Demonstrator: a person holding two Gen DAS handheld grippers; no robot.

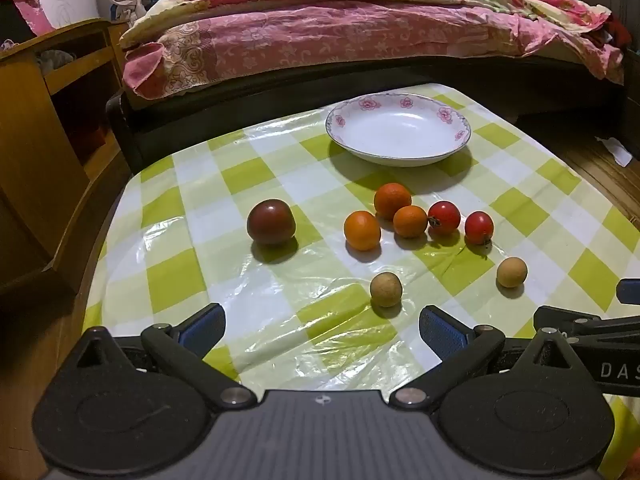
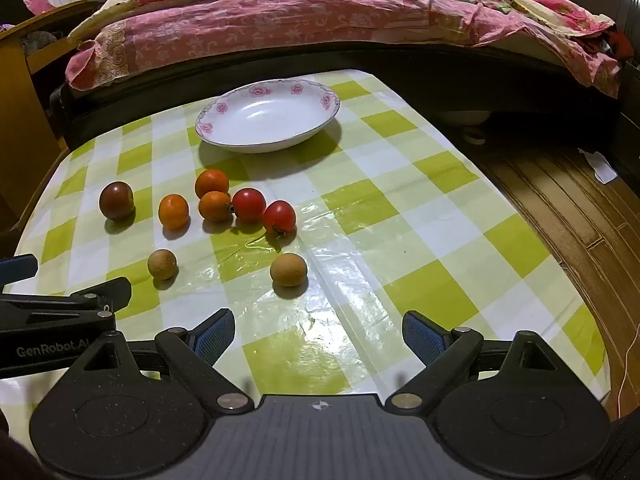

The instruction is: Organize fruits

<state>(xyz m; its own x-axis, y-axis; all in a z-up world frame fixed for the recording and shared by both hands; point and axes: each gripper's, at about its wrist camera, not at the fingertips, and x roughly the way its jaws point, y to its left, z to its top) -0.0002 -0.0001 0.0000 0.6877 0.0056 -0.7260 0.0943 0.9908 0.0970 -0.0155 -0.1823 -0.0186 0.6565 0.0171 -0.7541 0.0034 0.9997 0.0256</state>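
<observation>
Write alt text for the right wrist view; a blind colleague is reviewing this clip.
Eight small fruits lie loose on a green-and-white checked tablecloth in front of an empty floral-rimmed white plate: one dark tomato, three orange fruits, two red tomatoes, two tan round fruits. The right hand-held gripper is open and holds nothing; a bed stands behind.

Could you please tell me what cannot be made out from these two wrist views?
- Near table edge: both views, hidden behind the open left gripper and right gripper.
- Undersides of the fruits, e.g. dark tomato: facing the cloth.
- Bed far side: cut off by the top edge.
</observation>
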